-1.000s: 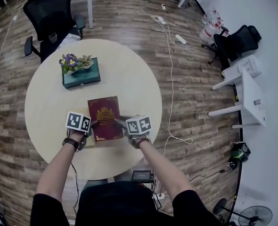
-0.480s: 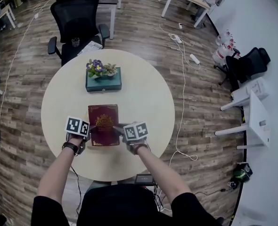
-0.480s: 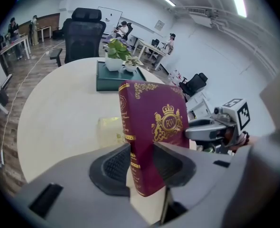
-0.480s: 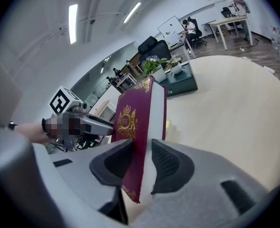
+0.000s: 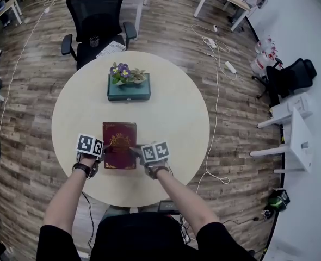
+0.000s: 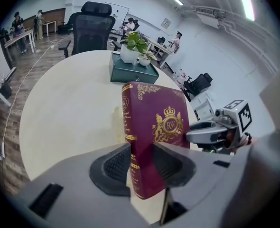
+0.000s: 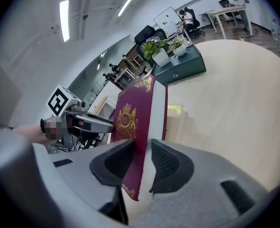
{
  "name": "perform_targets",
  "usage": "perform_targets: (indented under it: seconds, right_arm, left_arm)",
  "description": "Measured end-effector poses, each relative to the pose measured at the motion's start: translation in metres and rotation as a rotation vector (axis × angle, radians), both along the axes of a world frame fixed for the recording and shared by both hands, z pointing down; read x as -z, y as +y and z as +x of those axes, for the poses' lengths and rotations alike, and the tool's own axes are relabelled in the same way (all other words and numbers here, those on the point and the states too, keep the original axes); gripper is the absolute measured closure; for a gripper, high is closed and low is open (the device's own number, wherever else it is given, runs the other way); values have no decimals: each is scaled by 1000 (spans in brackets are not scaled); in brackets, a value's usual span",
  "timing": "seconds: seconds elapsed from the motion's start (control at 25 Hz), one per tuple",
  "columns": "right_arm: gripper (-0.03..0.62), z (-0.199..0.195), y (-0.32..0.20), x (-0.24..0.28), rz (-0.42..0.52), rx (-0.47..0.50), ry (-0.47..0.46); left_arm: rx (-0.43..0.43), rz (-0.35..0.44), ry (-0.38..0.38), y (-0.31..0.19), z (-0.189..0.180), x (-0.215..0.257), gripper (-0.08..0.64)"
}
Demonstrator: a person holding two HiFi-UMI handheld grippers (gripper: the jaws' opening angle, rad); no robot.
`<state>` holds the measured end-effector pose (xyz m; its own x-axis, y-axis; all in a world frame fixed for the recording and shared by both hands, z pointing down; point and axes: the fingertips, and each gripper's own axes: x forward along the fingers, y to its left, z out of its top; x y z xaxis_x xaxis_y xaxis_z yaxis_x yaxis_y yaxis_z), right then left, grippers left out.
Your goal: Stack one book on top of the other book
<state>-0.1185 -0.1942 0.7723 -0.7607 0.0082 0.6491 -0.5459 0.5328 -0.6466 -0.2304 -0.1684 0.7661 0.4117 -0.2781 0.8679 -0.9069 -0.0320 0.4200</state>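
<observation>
A maroon book (image 5: 119, 143) with a gold crest hangs flat just above the round table (image 5: 171, 118), near its front edge. My left gripper (image 5: 105, 150) is shut on the book's spine side (image 6: 135, 141). My right gripper (image 5: 136, 151) is shut on its page-edge side (image 7: 139, 127). Each gripper shows in the other's view, the right gripper (image 6: 216, 129) and the left gripper (image 7: 90, 122). A teal book (image 5: 129, 91) lies farther back on the table, straight beyond the maroon one, also in the gripper views (image 6: 133, 72) (image 7: 182, 65). Small potted flowers (image 5: 125, 74) stand on top of it.
A black office chair (image 5: 98, 15) stands behind the table with papers on its seat. Cables and a power strip (image 5: 226, 67) lie on the wooden floor to the right. White furniture (image 5: 291, 129) stands by the right wall. Desks stand at the back.
Both grippers have carried the maroon book leftward over the table, and it has straightened to line up with the teal book. The grips have not changed.
</observation>
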Motion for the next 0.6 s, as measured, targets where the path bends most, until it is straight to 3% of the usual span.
perform_targets:
  seconds: [0.6]
  right_arm:
    - [466,-2,-18,-36,-75,-43,48]
  left_arm:
    - [-9,-48,61,-21,-3,-37,417]
